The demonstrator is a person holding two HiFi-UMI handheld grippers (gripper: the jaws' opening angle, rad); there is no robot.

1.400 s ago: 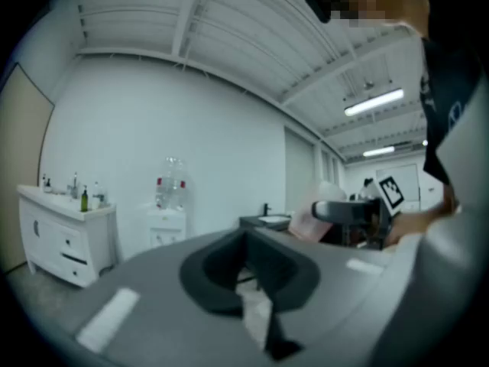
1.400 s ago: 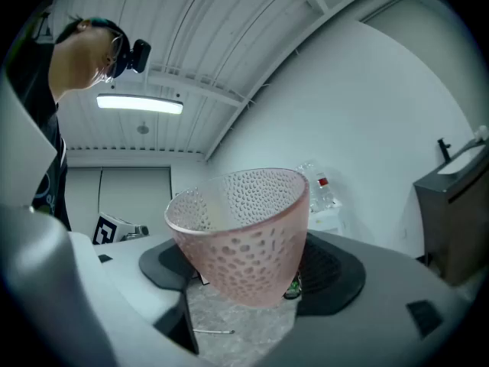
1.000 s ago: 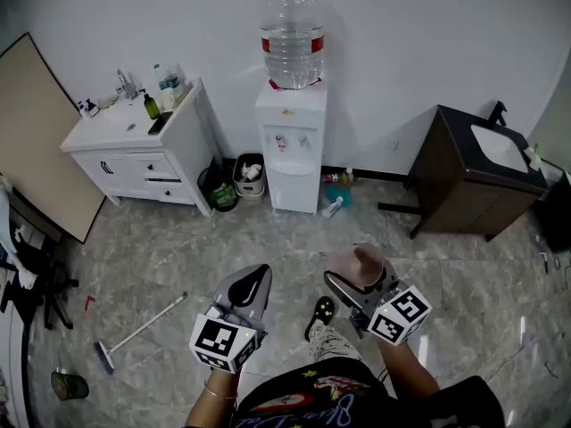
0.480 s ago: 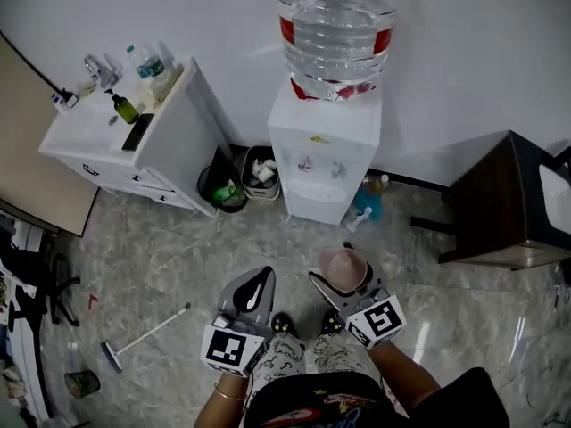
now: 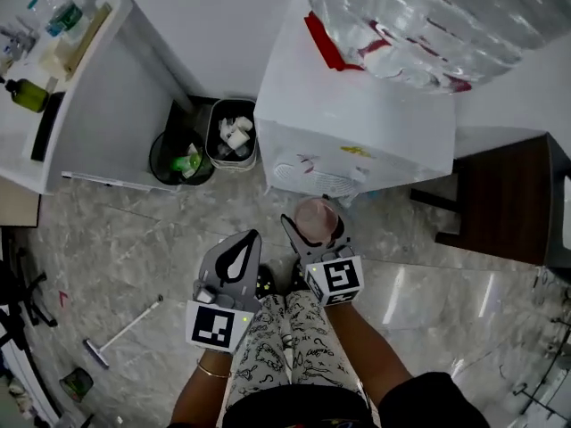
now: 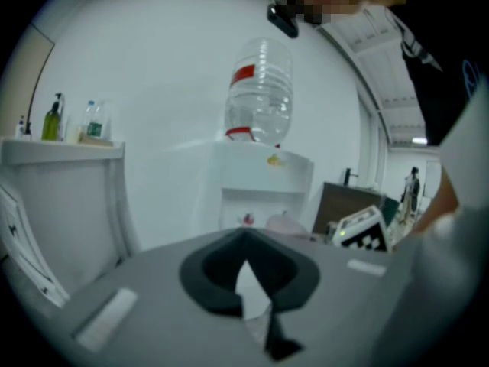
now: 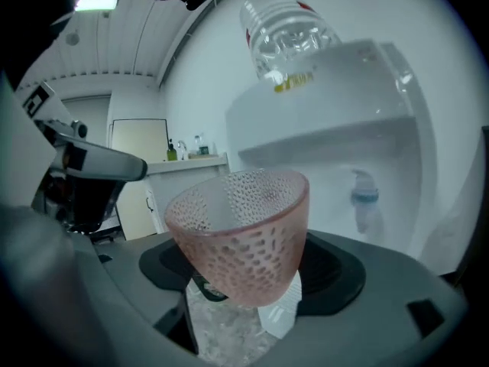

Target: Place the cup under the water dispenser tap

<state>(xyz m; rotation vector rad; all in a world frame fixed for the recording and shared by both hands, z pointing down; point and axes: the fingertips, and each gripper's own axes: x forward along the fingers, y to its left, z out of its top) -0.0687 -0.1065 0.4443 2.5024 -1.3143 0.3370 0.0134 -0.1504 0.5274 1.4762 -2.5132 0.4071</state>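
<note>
As the right gripper [image 5: 314, 225] clamps, the cup [image 7: 238, 235] stands between its jaws.

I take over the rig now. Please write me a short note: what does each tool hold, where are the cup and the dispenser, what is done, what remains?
Left tool: shut, empty, held beside the right one.
Right tool: shut on the pink cup, mouth up.
Water dispenser: close ahead. In the right gripper view its blue tap is beyond the cup, to the right.
Done: cup is in the tool, in front of the dispenser.
Left: bring the cup under the tap, set it down, open the tool.
</note>
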